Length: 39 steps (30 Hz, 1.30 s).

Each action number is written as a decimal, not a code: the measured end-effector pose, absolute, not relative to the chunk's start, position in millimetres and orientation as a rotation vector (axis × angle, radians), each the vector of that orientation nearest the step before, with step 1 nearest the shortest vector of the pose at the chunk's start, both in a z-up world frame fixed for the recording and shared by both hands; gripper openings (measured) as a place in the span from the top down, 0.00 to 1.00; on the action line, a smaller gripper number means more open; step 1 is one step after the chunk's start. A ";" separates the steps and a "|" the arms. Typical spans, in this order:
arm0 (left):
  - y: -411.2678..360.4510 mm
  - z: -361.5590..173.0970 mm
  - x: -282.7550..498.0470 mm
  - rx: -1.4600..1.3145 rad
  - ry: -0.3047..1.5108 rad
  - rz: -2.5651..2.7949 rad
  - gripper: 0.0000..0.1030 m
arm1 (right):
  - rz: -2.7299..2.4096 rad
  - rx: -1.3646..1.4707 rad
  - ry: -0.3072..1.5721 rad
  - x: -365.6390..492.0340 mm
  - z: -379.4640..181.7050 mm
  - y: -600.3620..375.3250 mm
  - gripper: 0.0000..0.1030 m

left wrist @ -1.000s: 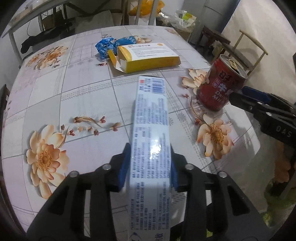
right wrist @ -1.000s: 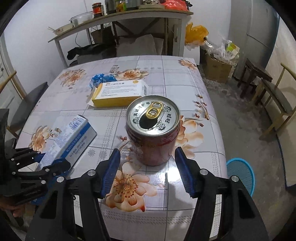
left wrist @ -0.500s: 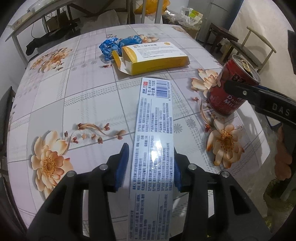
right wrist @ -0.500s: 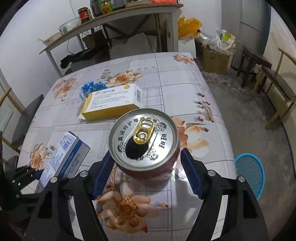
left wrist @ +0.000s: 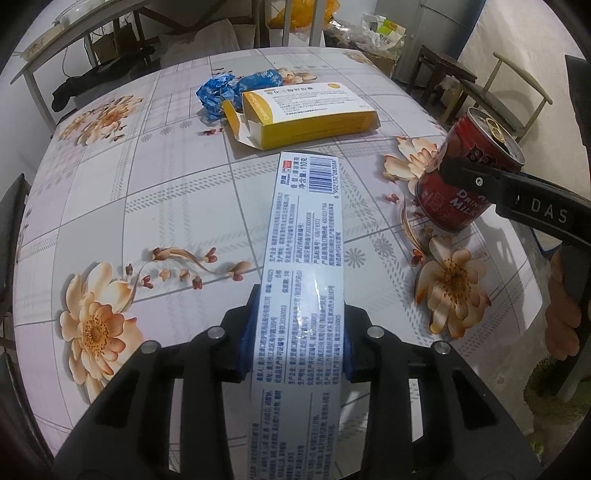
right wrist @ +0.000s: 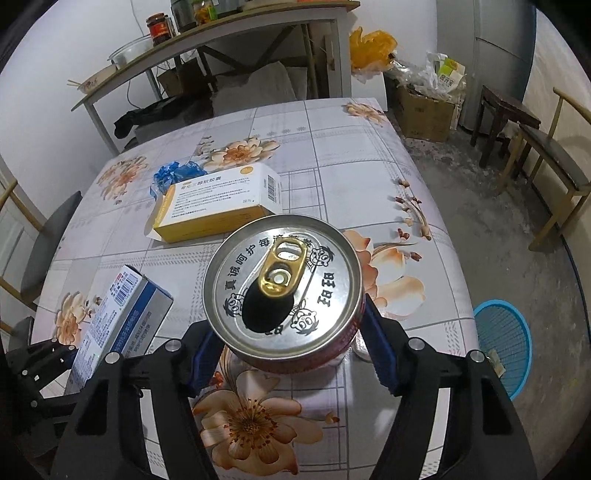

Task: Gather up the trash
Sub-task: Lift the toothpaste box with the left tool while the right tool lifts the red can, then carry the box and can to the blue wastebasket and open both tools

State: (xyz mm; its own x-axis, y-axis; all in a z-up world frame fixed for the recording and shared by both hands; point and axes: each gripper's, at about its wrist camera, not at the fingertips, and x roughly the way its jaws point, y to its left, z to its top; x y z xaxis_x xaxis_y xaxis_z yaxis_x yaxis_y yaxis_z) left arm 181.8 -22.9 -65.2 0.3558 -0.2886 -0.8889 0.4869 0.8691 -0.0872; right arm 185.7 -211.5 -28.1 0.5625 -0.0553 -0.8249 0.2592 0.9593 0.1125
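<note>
Table (right wrist: 332, 155): carries the trash; clock directions are read from the right wrist view.
Can (right wrist: 284, 291): near edge of the table, between the pads of the right claw (right wrist: 291, 350), tilted.
Long box (left wrist: 303, 258): at 9 o'clock of the can, clamped between the pads of the left claw (left wrist: 299, 339), its far end pointing toward 12.
Flat box (right wrist: 218, 203): at 11 o'clock of the can, lying on the table, one end flap open.
Crumpled wrapper (right wrist: 177, 173): just behind the flat box, at its 11 o'clock.
Basket (right wrist: 502, 343): on the floor at 3 o'clock, beside the table.
Chair (right wrist: 554, 162): well apart at 2 o'clock.
Shelf (right wrist: 207, 33): behind the table at 12 o'clock.
</note>
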 end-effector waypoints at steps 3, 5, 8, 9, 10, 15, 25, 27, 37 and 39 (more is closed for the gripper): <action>-22.2 -63.5 181.0 0.199 1.092 -0.507 0.69 | -0.191 0.235 0.953 184.7 -27.8 -212.4 0.35; -22.2 -62.2 180.8 0.198 1.087 -0.509 0.69 | -0.194 0.238 0.951 183.2 -27.0 -212.2 0.36; -21.6 -60.8 180.1 0.193 1.084 -0.511 0.69 | -0.198 0.241 0.949 181.6 -25.6 -213.1 0.36; -21.1 -60.8 179.5 0.191 1.083 -0.511 0.69 | -0.199 0.242 0.947 180.5 -25.2 -213.2 0.36; -20.8 -60.4 179.0 0.189 1.082 -0.512 0.69 | -0.199 0.243 0.946 180.1 -24.6 -213.3 0.36; -19.7 -56.2 176.5 0.182 1.068 -0.516 0.69 | -0.197 0.242 0.938 178.3 -21.6 -212.5 0.36; -18.1 -46.9 170.3 0.173 1.041 -0.524 0.70 | -0.188 0.249 0.919 171.4 -14.4 -209.1 0.36; -18.5 -45.0 169.0 0.173 1.036 -0.525 0.70 | -0.187 0.251 0.914 169.6 -12.8 -209.3 0.36; -25.0 -32.1 157.8 0.187 1.000 -0.540 0.70 | -0.176 0.282 0.884 156.3 -6.1 -215.5 0.36; -28.0 -29.8 155.3 0.195 0.992 -0.544 0.70 | -0.174 0.289 0.878 152.8 -4.7 -217.5 0.36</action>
State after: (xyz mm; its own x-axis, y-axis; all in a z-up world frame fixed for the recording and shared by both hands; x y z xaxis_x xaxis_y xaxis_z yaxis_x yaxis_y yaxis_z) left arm 155.3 -28.0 -29.8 0.4271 -0.3460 -0.8354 0.5187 0.8505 -0.0871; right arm 152.8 -217.5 -4.7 0.6283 -0.0323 -0.7773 0.2675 0.9472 0.1769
